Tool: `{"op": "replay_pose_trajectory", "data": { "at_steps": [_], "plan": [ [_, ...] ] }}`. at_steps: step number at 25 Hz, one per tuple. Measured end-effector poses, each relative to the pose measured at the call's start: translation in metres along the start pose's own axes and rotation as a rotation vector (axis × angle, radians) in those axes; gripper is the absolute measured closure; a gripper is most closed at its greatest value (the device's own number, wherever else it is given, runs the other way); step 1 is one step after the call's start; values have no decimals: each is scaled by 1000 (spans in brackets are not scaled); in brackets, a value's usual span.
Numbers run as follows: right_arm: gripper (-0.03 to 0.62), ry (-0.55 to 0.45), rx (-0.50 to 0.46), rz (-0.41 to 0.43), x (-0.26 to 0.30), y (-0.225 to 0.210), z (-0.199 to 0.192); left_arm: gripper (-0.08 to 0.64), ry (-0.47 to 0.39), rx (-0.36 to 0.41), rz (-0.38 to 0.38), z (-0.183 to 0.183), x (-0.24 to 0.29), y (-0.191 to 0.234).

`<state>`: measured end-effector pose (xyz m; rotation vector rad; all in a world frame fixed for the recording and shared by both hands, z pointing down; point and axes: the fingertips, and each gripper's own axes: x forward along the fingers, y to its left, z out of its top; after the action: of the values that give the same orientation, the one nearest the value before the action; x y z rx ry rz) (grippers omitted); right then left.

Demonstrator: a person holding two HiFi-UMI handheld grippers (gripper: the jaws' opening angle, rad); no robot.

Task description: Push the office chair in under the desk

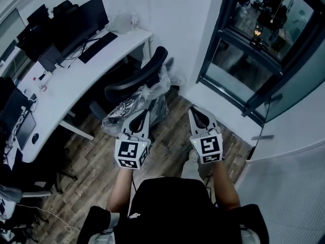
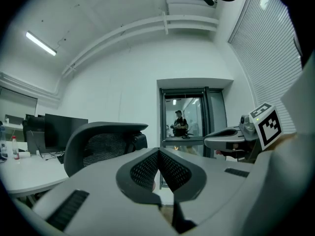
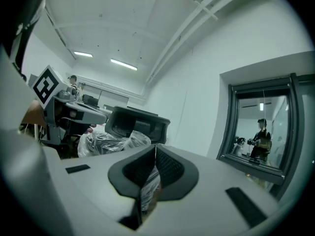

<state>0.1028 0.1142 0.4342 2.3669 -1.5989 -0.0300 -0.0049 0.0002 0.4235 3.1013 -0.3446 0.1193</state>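
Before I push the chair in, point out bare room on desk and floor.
Bare: front of the desk between keyboard and small bottles; wood floor between office chair and interior window. Crowded: monitors along the desk's back, devices at its left end.

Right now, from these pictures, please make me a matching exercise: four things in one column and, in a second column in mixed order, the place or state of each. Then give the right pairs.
Things:
1. office chair
2. keyboard
3. left gripper
4. window

Place or state:
A. jaws shut, nothing between them
B. dark frame, at the head view's right
C. seat wrapped in clear plastic
D. lies on the white desk

Pairs: 1-C, 2-D, 3-A, 4-B.
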Motion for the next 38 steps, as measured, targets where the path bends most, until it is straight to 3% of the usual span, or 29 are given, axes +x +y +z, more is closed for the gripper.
{"op": "replay_pose_trajectory", "data": {
  "at_steps": [10, 19, 31, 38],
  "plan": [
    [568, -13, -13, 97, 40, -55, -8, 548, -35, -37, 114, 5, 52, -5],
    [568, -45, -12, 225, 88, -85, -10, 548, 7, -34, 288, -7, 78, 5],
    [568, -104, -41, 487, 132, -58, -5, 549, 36, -71, 528, -15, 64, 18],
    [568, -110, -65, 599, 149, -36, 2, 549, 54, -81, 617, -23, 49, 29]
  ]
}}
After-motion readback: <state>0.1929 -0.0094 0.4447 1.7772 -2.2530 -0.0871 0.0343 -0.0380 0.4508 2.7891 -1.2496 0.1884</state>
